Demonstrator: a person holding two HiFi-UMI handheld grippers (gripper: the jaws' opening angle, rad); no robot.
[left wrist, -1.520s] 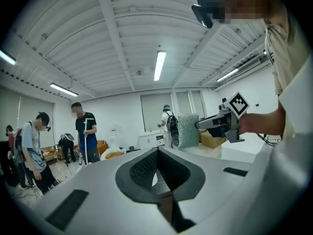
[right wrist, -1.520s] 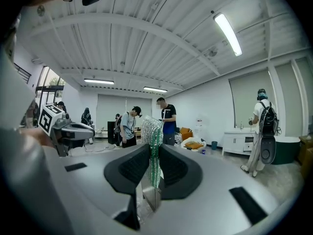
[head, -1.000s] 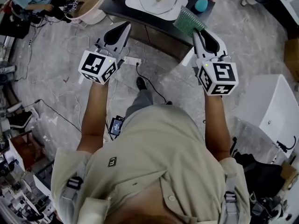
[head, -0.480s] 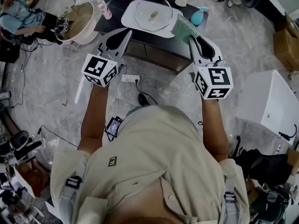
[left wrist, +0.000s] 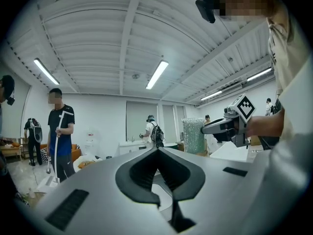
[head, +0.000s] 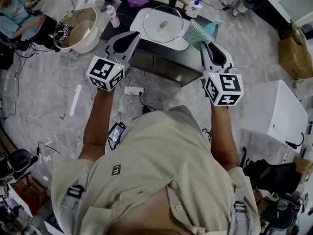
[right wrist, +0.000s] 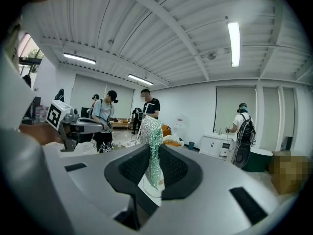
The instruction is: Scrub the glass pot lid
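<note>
Glass pot lid [head: 164, 24] lies flat on a white tray [head: 137, 19], with a small knob in its middle. The tray sits on a dark desk [head: 164, 58].

We hold a green sparkly scrub pad [head: 196, 33] [right wrist: 152, 151] by the lid's right side, over the tray's edge. We cannot tell if it touches the tray. Our right claw [head: 203, 42] [right wrist: 154, 156] pinches the pad, and the pad sticks up past the claw tips.

Our left claw [head: 133, 34] [left wrist: 157, 153] is pressed together with nothing in it. It is by the tray's left edge.

At the back of the desk we see a white pump bottle [head: 195, 8] and a pink bottle [head: 113, 16]. A tan basin [head: 80, 31] sits on the floor to the left. A white box [head: 274, 114] stands to the right.
</note>
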